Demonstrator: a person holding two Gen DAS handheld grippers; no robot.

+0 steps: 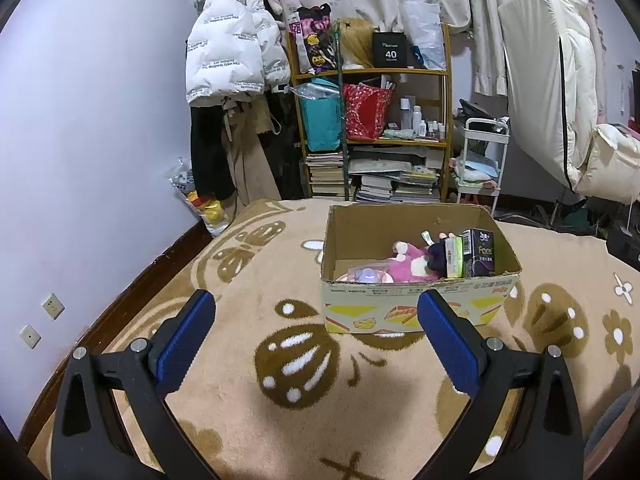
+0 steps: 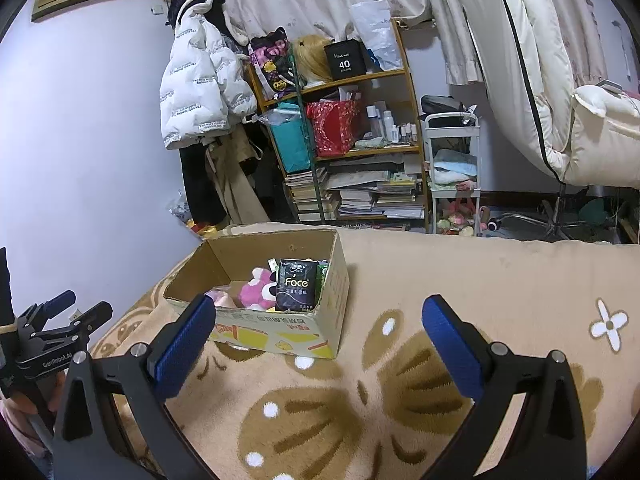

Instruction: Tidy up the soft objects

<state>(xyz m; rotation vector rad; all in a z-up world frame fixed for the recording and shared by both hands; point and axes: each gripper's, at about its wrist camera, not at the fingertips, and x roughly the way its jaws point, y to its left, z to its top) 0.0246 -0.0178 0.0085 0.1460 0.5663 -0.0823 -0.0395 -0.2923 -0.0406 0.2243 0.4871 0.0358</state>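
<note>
Left claw (image 1: 316, 344) gapes wide and empty over the rug (image 1: 248, 280), short of the box (image 1: 416, 300). Inside, left to right: a pink plush (image 1: 408, 266), likely light and squashy, best pinched mid-body; then the stiffer, slicker-looking Face pack (image 1: 478, 254), upright against the right wall. Right claw (image 2: 316, 344) also spread, holding nothing.

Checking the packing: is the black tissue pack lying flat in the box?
No, the black tissue pack stands upright against the box wall.
</note>
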